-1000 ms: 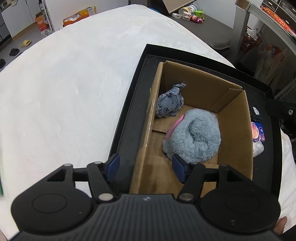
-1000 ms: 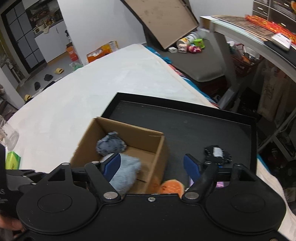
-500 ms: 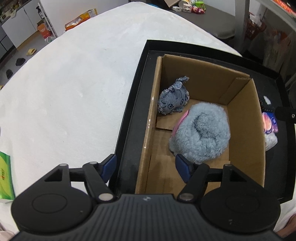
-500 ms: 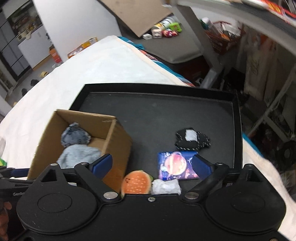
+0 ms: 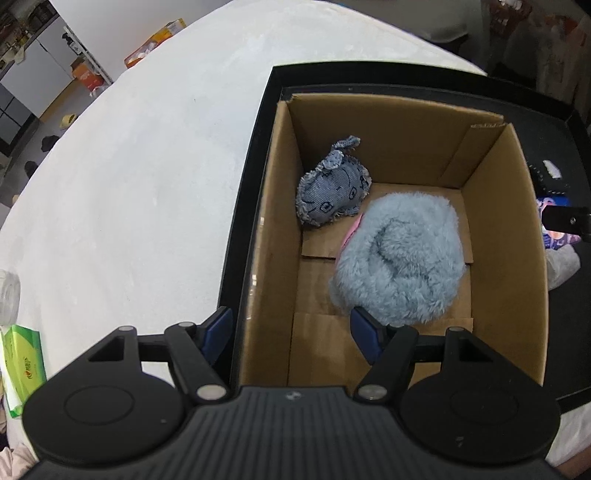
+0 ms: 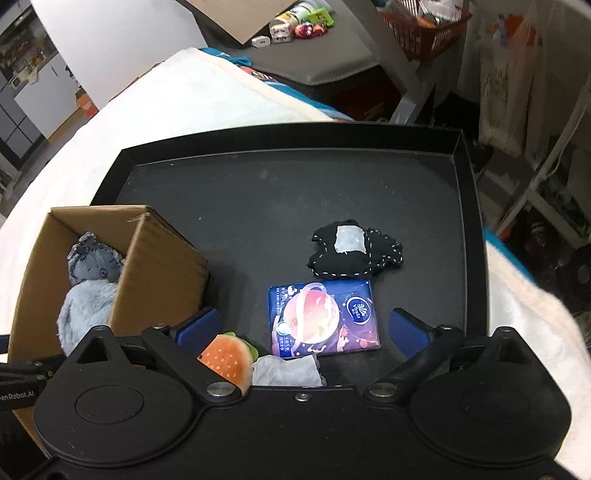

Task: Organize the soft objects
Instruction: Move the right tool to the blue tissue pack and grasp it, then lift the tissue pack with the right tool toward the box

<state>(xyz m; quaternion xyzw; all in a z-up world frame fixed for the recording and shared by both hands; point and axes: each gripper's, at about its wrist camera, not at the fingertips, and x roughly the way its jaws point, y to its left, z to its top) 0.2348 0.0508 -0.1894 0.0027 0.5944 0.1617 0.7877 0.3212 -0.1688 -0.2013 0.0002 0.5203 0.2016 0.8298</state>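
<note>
A green tissue pack (image 5: pixel 23 363) is lying at the white bed cover's (image 5: pixel 140 177) left edge. An orange basket (image 6: pixel 424 33) is sitting under a grey table (image 6: pixel 332 66) beyond the cover's far edge.

We count 1 box (image 5: pixel 517 229) w/ 2 soft toys inside: 1 denim (image 5: pixel 332 195), 1 fluffy blue (image 5: pixel 402 258). On 1 black tray (image 6: pixel 280 206): 1 tissue pack (image 6: pixel 325 317), 1 black pouch (image 6: pixel 354 251), 1 burger toy (image 6: pixel 223 358), 1 white wad (image 6: pixel 284 371).

We record a brown box (image 5: pixel 495 229), pale blue fluffy toy (image 5: pixel 402 258), denim-blue doll (image 5: pixel 332 192), black tray (image 6: pixel 288 192), orange, possibly burger-patterned plush (image 6: pixel 225 358).
</note>
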